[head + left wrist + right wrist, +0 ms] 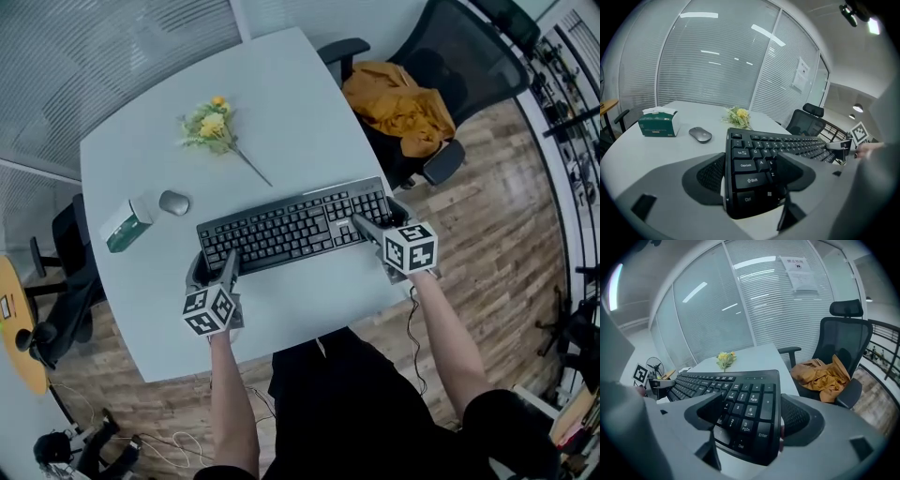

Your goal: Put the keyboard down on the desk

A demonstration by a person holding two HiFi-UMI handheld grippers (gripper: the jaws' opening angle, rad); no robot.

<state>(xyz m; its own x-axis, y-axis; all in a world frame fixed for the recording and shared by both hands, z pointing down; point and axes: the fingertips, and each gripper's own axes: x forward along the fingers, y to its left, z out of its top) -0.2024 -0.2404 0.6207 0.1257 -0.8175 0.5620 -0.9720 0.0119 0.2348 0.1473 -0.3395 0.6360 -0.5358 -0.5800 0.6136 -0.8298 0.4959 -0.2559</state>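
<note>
A black keyboard lies lengthwise across the near part of the white desk, held at both ends. My left gripper is shut on its left end, with the jaws over the Shift and Ctrl keys in the left gripper view. My right gripper is shut on its right end, clamping the number pad. I cannot tell whether the keyboard rests on the desk or hangs just above it.
Behind the keyboard on the desk are a grey mouse, a green tissue box and a bunch of yellow flowers. A black office chair with an orange cloth stands at the desk's right edge. Another chair is at the left.
</note>
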